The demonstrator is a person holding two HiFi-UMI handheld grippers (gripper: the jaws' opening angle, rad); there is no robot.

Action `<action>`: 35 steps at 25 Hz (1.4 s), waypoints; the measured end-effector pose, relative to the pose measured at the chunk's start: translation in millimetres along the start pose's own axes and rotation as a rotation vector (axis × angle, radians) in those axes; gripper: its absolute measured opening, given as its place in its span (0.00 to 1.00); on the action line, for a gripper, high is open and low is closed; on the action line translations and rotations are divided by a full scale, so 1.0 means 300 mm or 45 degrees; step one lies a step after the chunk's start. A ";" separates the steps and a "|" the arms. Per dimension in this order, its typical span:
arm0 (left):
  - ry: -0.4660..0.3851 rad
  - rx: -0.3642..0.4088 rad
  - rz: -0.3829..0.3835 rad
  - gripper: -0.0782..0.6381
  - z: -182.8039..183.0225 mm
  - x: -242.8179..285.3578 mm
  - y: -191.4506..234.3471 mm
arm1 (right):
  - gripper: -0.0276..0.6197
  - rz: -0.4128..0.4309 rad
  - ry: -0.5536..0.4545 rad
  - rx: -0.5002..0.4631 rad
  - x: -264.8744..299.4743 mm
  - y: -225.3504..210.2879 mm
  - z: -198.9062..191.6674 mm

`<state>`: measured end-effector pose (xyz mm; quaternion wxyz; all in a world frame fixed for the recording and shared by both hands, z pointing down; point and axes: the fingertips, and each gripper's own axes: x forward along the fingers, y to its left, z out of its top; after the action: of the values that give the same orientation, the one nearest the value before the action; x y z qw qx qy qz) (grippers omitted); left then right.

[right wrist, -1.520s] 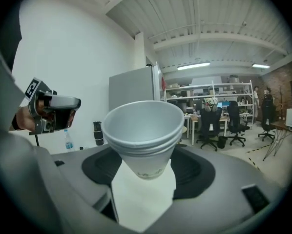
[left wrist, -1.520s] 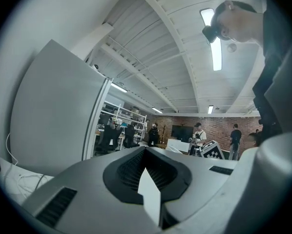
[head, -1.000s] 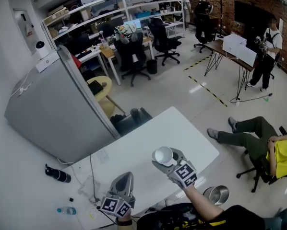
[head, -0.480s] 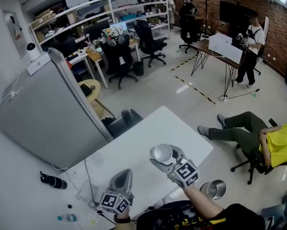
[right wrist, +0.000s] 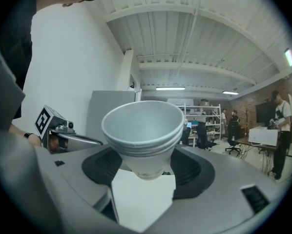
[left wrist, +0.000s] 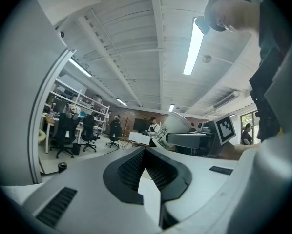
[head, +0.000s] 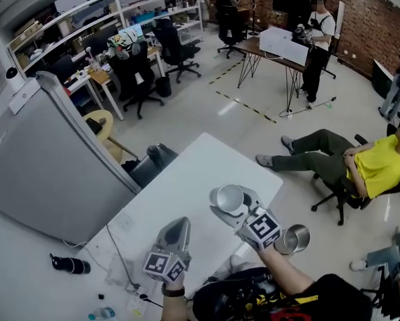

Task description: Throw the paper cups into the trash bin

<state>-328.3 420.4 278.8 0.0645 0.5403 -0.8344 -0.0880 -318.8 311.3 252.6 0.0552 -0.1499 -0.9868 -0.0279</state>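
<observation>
A stack of white paper cups (head: 228, 196) stands upright between the jaws of my right gripper (head: 231, 207), which is shut on it above the table's right part. In the right gripper view the cups (right wrist: 143, 130) fill the middle, mouth up, with the right gripper (right wrist: 145, 168) round their base. My left gripper (head: 178, 223) hovers to the left, near the table's front edge, jaws together and holding nothing. In its own view the left gripper (left wrist: 145, 150) has its tips meeting, with the cups (left wrist: 177, 123) beyond. A shiny metal trash bin (head: 292, 239) stands on the floor, right of the table.
The white table (head: 186, 172) runs diagonally, with a cable (head: 120, 256) at its near left end. A large grey cabinet (head: 39, 159) stands to the left. A person in a yellow shirt (head: 370, 169) sits on a chair beyond the bin. A black bottle (head: 69, 265) lies on the floor.
The head view has swung round, so the metal bin now shows closer beside my right gripper. The cups stay gripped and have risen slightly. My left gripper has shifted a little to the right.
</observation>
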 end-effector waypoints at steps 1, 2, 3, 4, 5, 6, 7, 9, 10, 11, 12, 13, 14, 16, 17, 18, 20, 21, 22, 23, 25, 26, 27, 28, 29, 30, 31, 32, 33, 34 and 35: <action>0.005 0.005 -0.039 0.11 -0.005 0.030 -0.015 | 0.54 -0.032 0.002 -0.003 -0.019 -0.025 0.000; 0.009 0.009 -0.078 0.11 -0.008 0.063 -0.031 | 0.54 -0.066 0.004 -0.006 -0.038 -0.052 0.001; 0.017 0.006 -0.117 0.11 -0.013 0.096 -0.051 | 0.54 -0.101 0.007 -0.012 -0.063 -0.079 0.000; 0.026 0.000 -0.157 0.11 -0.019 0.129 -0.076 | 0.54 -0.138 0.012 -0.018 -0.094 -0.106 -0.005; 0.035 -0.004 -0.199 0.11 -0.025 0.161 -0.107 | 0.54 -0.179 0.017 -0.020 -0.131 -0.132 -0.012; 0.045 -0.006 -0.244 0.11 -0.033 0.194 -0.142 | 0.54 -0.225 0.019 -0.013 -0.175 -0.158 -0.018; 0.055 -0.006 -0.292 0.11 -0.041 0.227 -0.182 | 0.54 -0.273 0.022 -0.003 -0.223 -0.183 -0.025; 0.072 -0.004 -0.389 0.11 -0.055 0.294 -0.267 | 0.54 -0.369 0.033 0.008 -0.322 -0.238 -0.046; 0.078 -0.003 -0.435 0.11 -0.060 0.327 -0.310 | 0.54 -0.416 0.036 0.015 -0.370 -0.265 -0.053; 0.085 -0.003 -0.479 0.11 -0.066 0.360 -0.353 | 0.54 -0.462 0.038 0.024 -0.418 -0.292 -0.059; 0.092 -0.002 -0.519 0.11 -0.074 0.392 -0.396 | 0.54 -0.503 0.039 0.031 -0.464 -0.321 -0.066; 0.100 0.000 -0.557 0.11 -0.083 0.425 -0.439 | 0.54 -0.543 0.038 0.040 -0.512 -0.349 -0.073; 0.107 0.003 -0.593 0.11 -0.094 0.457 -0.483 | 0.54 -0.580 0.037 0.052 -0.559 -0.379 -0.080; 0.121 0.016 -0.655 0.11 -0.118 0.526 -0.575 | 0.54 -0.642 0.032 0.065 -0.658 -0.445 -0.096; 0.130 0.024 -0.681 0.11 -0.130 0.562 -0.626 | 0.54 -0.665 0.030 0.064 -0.708 -0.481 -0.107; 0.142 0.033 -0.704 0.11 -0.141 0.601 -0.679 | 0.54 -0.684 0.027 0.064 -0.760 -0.519 -0.118; 0.167 0.041 -0.737 0.11 -0.166 0.682 -0.792 | 0.54 -0.720 0.019 0.090 -0.861 -0.597 -0.131; 0.176 0.040 -0.750 0.11 -0.179 0.723 -0.851 | 0.54 -0.736 0.014 0.113 -0.911 -0.636 -0.137; 0.180 0.038 -0.763 0.11 -0.190 0.764 -0.910 | 0.54 -0.748 0.009 0.132 -0.959 -0.677 -0.145; 0.182 0.040 -0.777 0.11 -0.200 0.805 -0.969 | 0.54 -0.758 0.007 0.142 -1.008 -0.719 -0.156; 0.183 0.050 -0.809 0.11 -0.217 0.879 -1.079 | 0.54 -0.779 0.009 0.143 -1.104 -0.796 -0.184; 0.186 0.053 -0.824 0.11 -0.223 0.910 -1.127 | 0.54 -0.790 0.012 0.144 -1.150 -0.827 -0.198; 0.190 0.055 -0.839 0.11 -0.230 0.936 -1.171 | 0.54 -0.804 0.016 0.151 -1.195 -0.855 -0.210; 0.196 0.059 -0.854 0.11 -0.237 0.961 -1.213 | 0.54 -0.818 0.019 0.162 -1.237 -0.879 -0.221; 0.203 0.064 -0.870 0.11 -0.244 0.984 -1.254 | 0.54 -0.833 0.024 0.171 -1.278 -0.901 -0.229; 0.211 0.070 -0.888 0.11 -0.252 1.007 -1.295 | 0.54 -0.848 0.028 0.178 -1.318 -0.922 -0.237; 0.221 0.074 -0.909 0.11 -0.261 1.029 -1.336 | 0.54 -0.864 0.033 0.182 -1.356 -0.941 -0.245; 0.234 0.076 -0.933 0.11 -0.272 1.047 -1.376 | 0.54 -0.882 0.039 0.184 -1.393 -0.957 -0.255; 0.248 0.075 -0.959 0.11 -0.284 1.061 -1.414 | 0.54 -0.902 0.044 0.189 -1.428 -0.970 -0.264; 0.264 0.074 -0.987 0.11 -0.298 1.072 -1.450 | 0.54 -0.925 0.050 0.197 -1.461 -0.979 -0.274; 0.278 0.073 -1.013 0.11 -0.312 1.082 -1.482 | 0.54 -0.945 0.056 0.202 -1.490 -0.988 -0.286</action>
<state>-46.0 -61.2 277.9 0.0984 0.8285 -0.5507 -0.0248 25.3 -108.3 274.1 0.0739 0.2232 -0.9716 0.0274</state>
